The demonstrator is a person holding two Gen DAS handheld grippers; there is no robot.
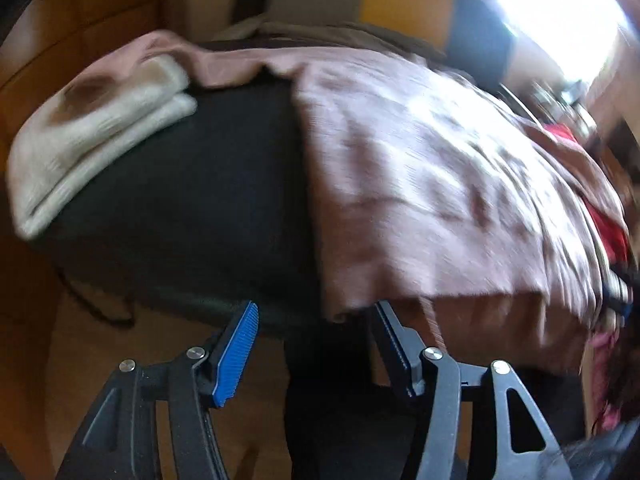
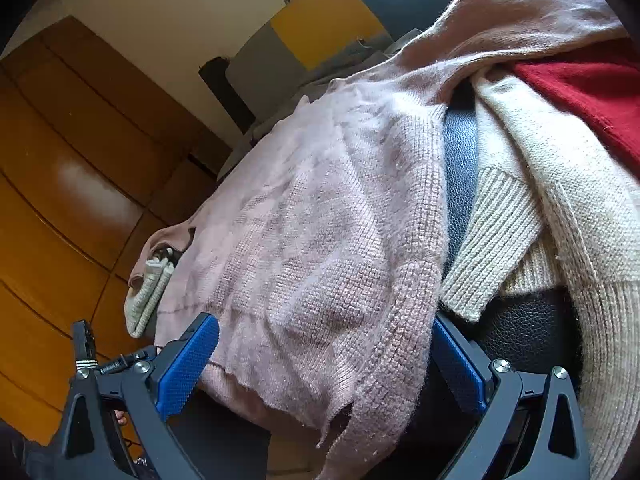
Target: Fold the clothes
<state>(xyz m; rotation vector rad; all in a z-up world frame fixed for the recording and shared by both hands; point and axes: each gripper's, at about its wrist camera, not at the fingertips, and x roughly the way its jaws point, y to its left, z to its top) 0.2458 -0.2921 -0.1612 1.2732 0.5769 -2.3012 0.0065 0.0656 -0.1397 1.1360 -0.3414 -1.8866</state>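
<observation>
A: How many garments do we count?

B: Four. One pink sweater (image 2: 320,240) spread flat, one folded cream sweater (image 1: 92,144), one loose cream sweater (image 2: 540,200) and one red garment (image 2: 592,92). They all lie on one black table (image 1: 192,200) with a leathery top.

A: And how does the pink one look?

B: It is a fuzzy knit with a ribbed hem, lying fairly smooth. Its near edge hangs over the table edge, right at the tips of our right tongs (image 2: 320,360). A frayed corner droops lowest there.

A: How do those tongs stand?

B: They are spread wide, with the hem between the two blue pads but not pinched. Our left tongs (image 1: 316,320) are apart too, with nothing between them. They sit just below the table edge, and the pink hem is just ahead of their right finger.

A: Where are the others?

B: From the left tongs, the folded cream one lies ahead and to the left, at the far corner of the table. From the right tongs, the loose cream one and the red one are heaped ahead and to the right, the red on top.

A: Is there room to move?

B: There is bare black table ahead of the left tongs, between the folded sweater and the pink one. Wooden floor (image 2: 60,220) lies open to the left of the right tongs.
</observation>
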